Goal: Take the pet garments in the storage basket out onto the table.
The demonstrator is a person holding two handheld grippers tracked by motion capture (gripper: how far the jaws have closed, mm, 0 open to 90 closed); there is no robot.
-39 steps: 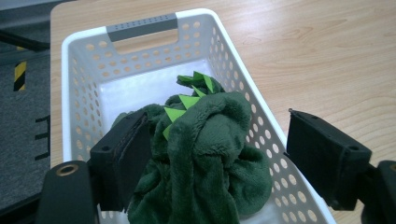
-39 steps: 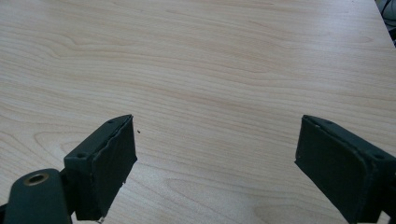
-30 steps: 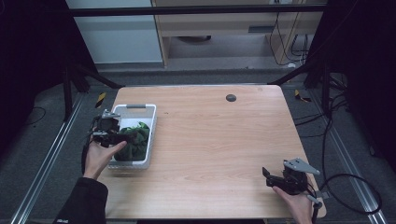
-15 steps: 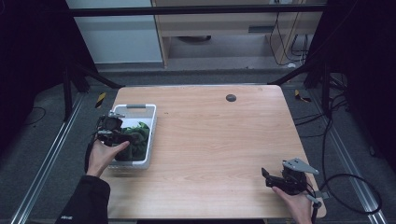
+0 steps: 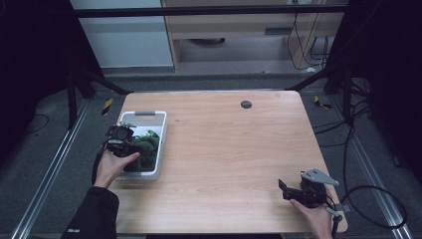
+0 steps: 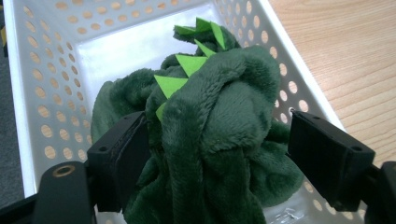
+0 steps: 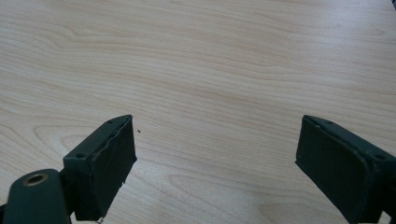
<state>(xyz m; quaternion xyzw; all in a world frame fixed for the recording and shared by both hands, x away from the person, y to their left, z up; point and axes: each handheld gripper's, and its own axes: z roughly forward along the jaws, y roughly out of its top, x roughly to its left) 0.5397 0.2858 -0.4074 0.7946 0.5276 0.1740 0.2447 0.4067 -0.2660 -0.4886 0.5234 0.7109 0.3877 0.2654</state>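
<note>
The left gripper is positioned over the white perforated basket at the left edge of the wooden table. Its jaws are spread wide, straddling a dark green plush toy with lime-green spikes; the left jaw touches the plush. The toy lies inside the basket. The right gripper sits near the table's front right corner, jaws spread over bare wood.

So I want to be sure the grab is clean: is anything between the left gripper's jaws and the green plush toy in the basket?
Nothing visible. The left gripper has its jaws spread on either side of the green plush toy, which sits in the white basket; the left jaw touches the fabric, the right stands slightly off.
</note>
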